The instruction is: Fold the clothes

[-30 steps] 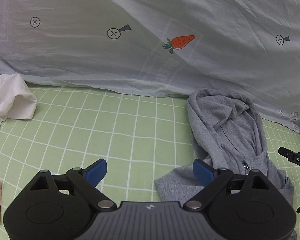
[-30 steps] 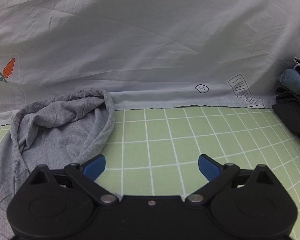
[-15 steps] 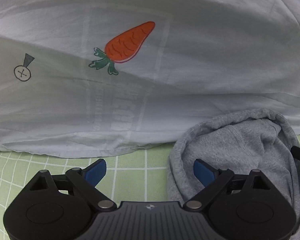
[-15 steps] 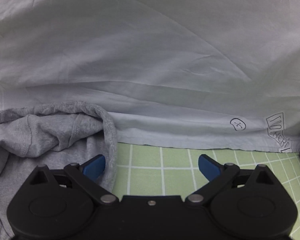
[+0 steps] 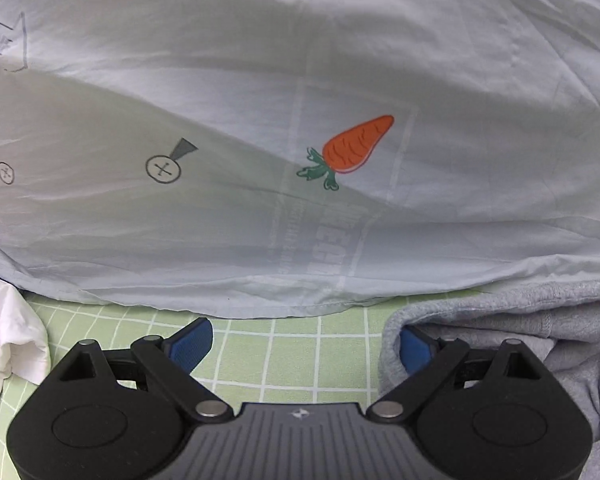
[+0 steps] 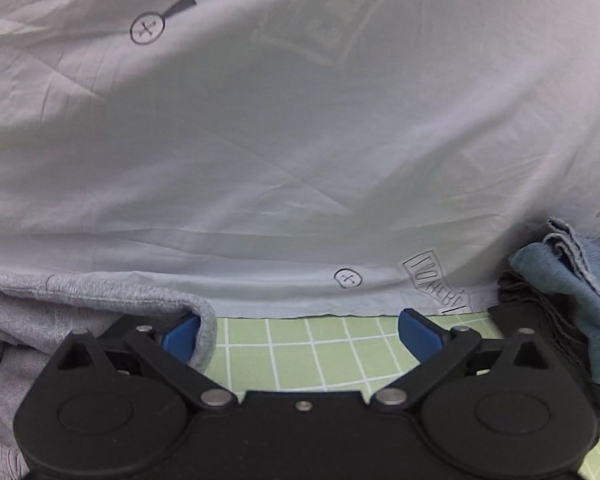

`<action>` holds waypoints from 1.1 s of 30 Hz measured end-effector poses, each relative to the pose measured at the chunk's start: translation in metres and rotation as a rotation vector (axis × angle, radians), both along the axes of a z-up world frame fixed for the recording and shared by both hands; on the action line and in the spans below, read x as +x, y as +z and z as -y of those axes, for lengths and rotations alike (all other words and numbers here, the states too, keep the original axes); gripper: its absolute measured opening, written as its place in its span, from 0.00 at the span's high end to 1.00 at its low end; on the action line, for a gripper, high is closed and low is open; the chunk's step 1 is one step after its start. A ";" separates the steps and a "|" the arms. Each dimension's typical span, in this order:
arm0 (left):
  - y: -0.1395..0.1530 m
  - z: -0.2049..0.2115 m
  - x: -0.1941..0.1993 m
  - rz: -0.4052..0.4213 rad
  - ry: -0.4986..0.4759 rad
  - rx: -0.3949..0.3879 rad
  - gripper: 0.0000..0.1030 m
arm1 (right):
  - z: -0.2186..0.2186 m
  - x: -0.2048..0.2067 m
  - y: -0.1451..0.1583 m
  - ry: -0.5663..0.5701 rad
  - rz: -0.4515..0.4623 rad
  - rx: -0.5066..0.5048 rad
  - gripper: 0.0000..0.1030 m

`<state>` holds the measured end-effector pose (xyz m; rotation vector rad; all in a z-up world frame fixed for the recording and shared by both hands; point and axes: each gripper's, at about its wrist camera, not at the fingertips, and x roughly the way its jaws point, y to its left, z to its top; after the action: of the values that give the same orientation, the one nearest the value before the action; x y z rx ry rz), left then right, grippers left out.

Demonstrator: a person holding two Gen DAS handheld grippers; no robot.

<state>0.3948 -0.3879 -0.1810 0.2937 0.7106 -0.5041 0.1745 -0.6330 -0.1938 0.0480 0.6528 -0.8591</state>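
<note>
The grey hoodie (image 5: 500,320) lies crumpled on the green checked mat (image 5: 292,344), its top edge against the hem of the pale printed sheet (image 5: 260,80); the left gripper (image 5: 304,344) is spread wide, its right finger tucked under the hoodie's rim and its left finger over bare mat, clamping nothing; the right gripper (image 6: 300,332) is equally wide, its left finger hidden partly by the hoodie's (image 6: 100,304) folded edge, the other over the mat (image 6: 300,344); since a second ago both have pushed forward from the open mat to the hoodie's far end; a white garment (image 5: 8,340) lies left, and dark folded clothes (image 6: 560,300) crowd the right edge.
</note>
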 end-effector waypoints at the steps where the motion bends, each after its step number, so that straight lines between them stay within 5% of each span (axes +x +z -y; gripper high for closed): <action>1: 0.009 -0.006 -0.009 0.011 0.003 -0.016 0.08 | -0.007 -0.009 0.007 0.001 0.005 -0.023 0.01; 5: 0.042 -0.035 -0.047 0.045 0.007 -0.063 0.08 | -0.037 -0.046 0.035 0.006 0.026 -0.114 0.01; 13: 0.059 -0.100 -0.124 0.071 -0.003 -0.096 0.06 | -0.082 -0.120 0.054 -0.007 0.111 -0.081 0.00; 21: 0.038 -0.139 -0.166 -0.002 0.017 -0.083 0.07 | -0.118 -0.162 0.032 -0.012 0.080 -0.054 0.00; 33: 0.000 -0.145 -0.190 -0.127 -0.041 0.033 0.07 | -0.138 -0.182 -0.019 -0.008 -0.055 0.040 0.00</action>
<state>0.2045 -0.2428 -0.1814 0.3092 0.8378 -0.5539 -0.0077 -0.4945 -0.2126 0.0629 0.7218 -0.8572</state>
